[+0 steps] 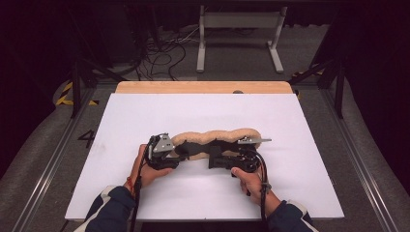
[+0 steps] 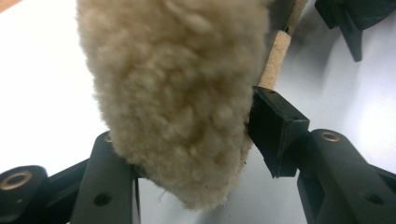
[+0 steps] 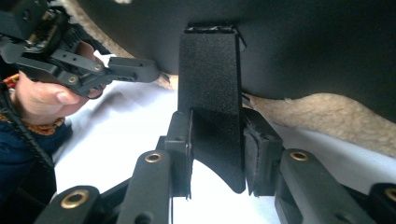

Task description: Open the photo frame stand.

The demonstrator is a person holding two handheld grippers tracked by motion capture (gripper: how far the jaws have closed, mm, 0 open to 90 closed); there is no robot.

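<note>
A long tan fleece pad (image 1: 212, 137) with a black underside (image 3: 303, 42) lies across the middle of the white table top (image 1: 193, 111). My left gripper (image 1: 180, 152) is at the pad's left end. In the left gripper view the woolly end (image 2: 177, 84) fills the space between the jaws of that gripper (image 2: 196, 140), and the right pad (image 2: 275, 133) presses into it. My right gripper (image 1: 218, 159) is at the pad's near edge, shut on a black strap (image 3: 210, 93) that hangs from the black underside. In the right gripper view the strap sits between both pads of that gripper (image 3: 217, 154).
The white top rests on a wooden table whose bare far edge (image 1: 203, 87) shows. Beyond it on the floor are a white metal stand (image 1: 239, 29) and loose cables (image 1: 164, 53). Metal rails (image 1: 53, 159) run along both sides of the table.
</note>
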